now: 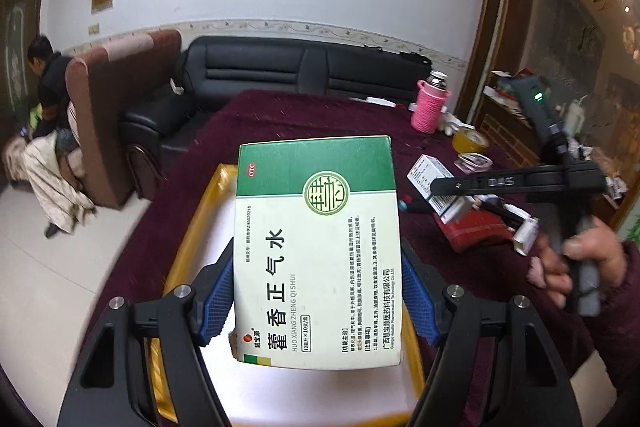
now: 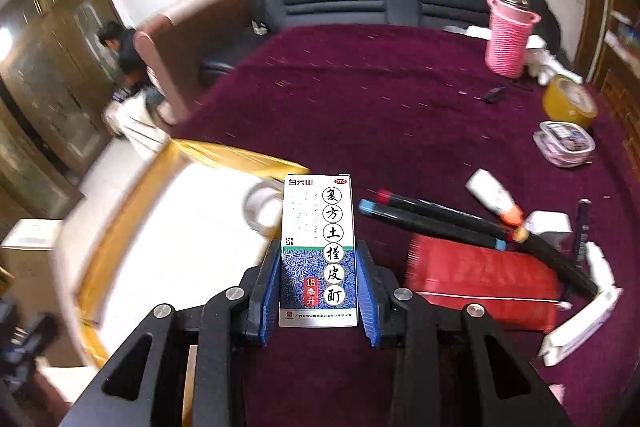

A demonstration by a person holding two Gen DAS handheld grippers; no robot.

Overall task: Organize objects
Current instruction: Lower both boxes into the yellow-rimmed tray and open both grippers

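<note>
Green-and-white box (image 1: 316,251) sits clamped in the left gripper (image 1: 318,291), long axis toward 12 o'clock, above the yellow tray (image 1: 192,227). The right gripper (image 2: 318,291) clamps a slim blue box (image 2: 318,251); the tray lies at its 10 o'clock.

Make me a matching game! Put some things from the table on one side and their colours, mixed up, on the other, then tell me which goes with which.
Things:
1. big box in the left gripper
2. small box in the right gripper
3. woven bottle sleeve
4. tape roll

Colours:
A. pink
B. yellow
C. green and white
D. blue and white

Pairs: 1-C, 2-D, 3-A, 4-B
</note>
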